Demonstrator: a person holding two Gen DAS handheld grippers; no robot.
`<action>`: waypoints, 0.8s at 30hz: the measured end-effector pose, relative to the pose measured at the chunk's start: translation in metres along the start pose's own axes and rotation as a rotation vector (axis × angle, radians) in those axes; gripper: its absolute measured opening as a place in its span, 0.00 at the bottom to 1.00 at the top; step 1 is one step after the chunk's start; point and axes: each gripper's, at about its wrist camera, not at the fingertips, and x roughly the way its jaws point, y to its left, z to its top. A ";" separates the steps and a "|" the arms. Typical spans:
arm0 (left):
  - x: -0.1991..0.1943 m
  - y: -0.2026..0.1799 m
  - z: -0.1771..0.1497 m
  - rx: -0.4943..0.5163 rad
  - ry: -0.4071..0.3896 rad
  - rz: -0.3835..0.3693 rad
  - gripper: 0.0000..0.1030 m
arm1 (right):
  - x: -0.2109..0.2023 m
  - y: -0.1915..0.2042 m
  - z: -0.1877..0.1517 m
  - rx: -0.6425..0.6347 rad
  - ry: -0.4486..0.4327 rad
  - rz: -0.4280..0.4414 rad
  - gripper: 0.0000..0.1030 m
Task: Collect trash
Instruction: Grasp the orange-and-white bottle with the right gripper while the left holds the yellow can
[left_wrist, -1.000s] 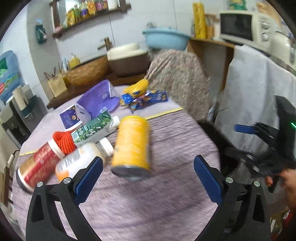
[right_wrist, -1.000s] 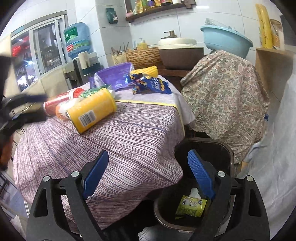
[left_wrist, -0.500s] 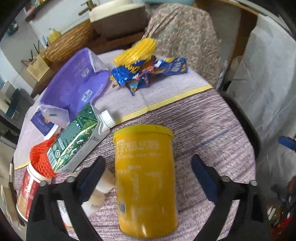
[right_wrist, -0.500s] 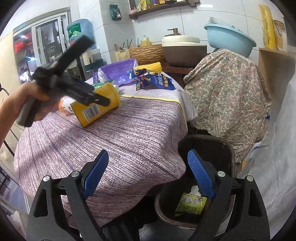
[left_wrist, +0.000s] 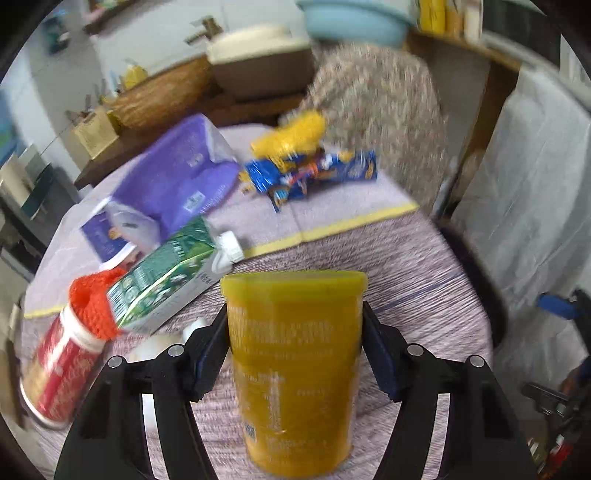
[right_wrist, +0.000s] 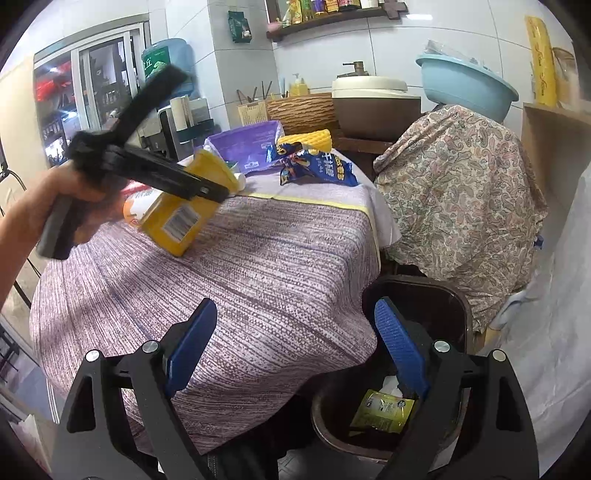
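Observation:
My left gripper (left_wrist: 293, 343) is shut on a yellow canister (left_wrist: 295, 369) and both blue pads press its sides. In the right wrist view the canister (right_wrist: 184, 210) is tilted, its bottom end just off the striped tablecloth (right_wrist: 258, 266). My right gripper (right_wrist: 295, 343) is open and empty, hovering over the table's near edge and the dark trash bin (right_wrist: 443, 306), which holds a yellow-green wrapper (right_wrist: 384, 410). A green carton (left_wrist: 166, 280), a red can with orange netting (left_wrist: 70, 362), a purple bag (left_wrist: 177, 184), a blue snack wrapper (left_wrist: 314, 173) and a yellow foam net (left_wrist: 291, 136) lie on the table.
A chair draped in paisley cloth (right_wrist: 458, 192) stands behind the bin. A white sheet (right_wrist: 561, 295) hangs at the right. A counter with a rice cooker (right_wrist: 369, 103), wicker basket and blue basin (right_wrist: 465, 85) lies behind the table.
My left gripper moved in over the yellow canister, closed on its sides and tipped it up from the cloth. My right gripper stayed still and open.

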 end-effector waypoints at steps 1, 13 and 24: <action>-0.010 0.003 -0.006 -0.024 -0.032 -0.010 0.64 | 0.000 0.000 0.001 0.001 -0.002 0.001 0.84; -0.072 0.015 -0.065 -0.186 -0.262 0.048 0.64 | 0.020 0.029 0.041 -0.105 -0.030 0.110 0.84; -0.136 0.053 -0.157 -0.368 -0.334 0.163 0.64 | 0.079 0.141 0.083 -0.593 0.074 0.366 0.84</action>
